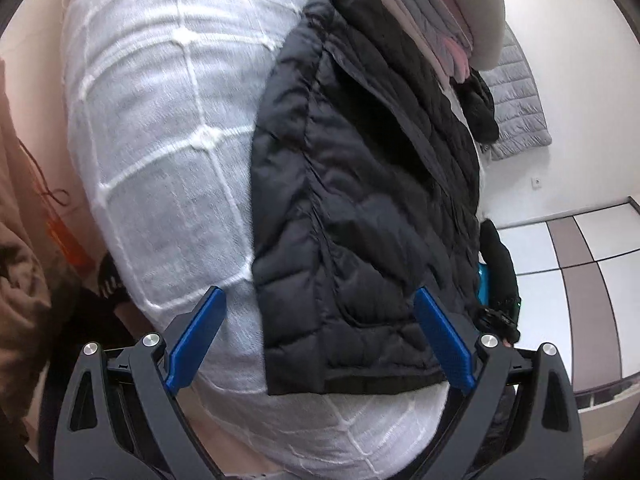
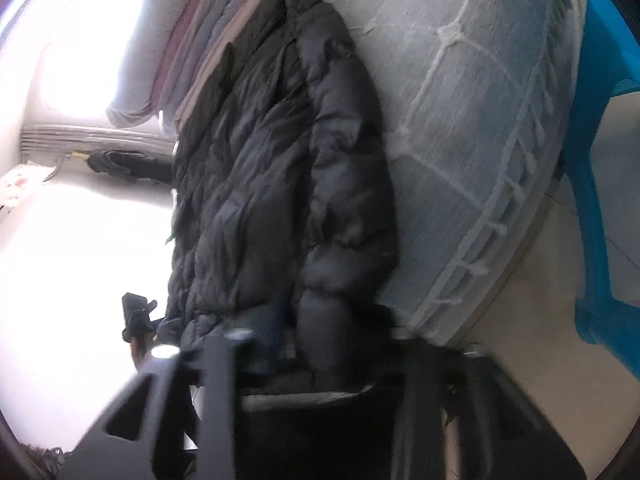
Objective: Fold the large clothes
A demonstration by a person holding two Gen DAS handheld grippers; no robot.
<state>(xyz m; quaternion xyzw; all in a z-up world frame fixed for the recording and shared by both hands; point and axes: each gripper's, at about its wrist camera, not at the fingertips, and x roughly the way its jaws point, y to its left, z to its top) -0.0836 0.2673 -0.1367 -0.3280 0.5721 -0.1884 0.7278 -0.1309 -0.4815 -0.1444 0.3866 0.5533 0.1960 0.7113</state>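
A white quilt with a raised grid of stitching covers the bed and fills most of both views. On it lies a black puffer jacket, lengthwise from about twelve o'clock down to six o'clock in the left wrist view, its hem nearest the camera. In the right wrist view the jacket runs the same way, with one sleeve lying along its three o'clock side against the quilt. A stack of folded clothes sits beyond the collar at one o'clock. A grey quilted piece hangs on the wall at two o'clock. A blue plastic stool stands off the bed edge at three o'clock in the right view.

The left gripper hovers at six o'clock over the hem, its blue pads spread wide to either side of the jacket's corner, gripping nothing. The right gripper is blurred at six o'clock; its fingers look drawn close together at the sleeve's cuff end, but I cannot tell whether they pinch the cloth.
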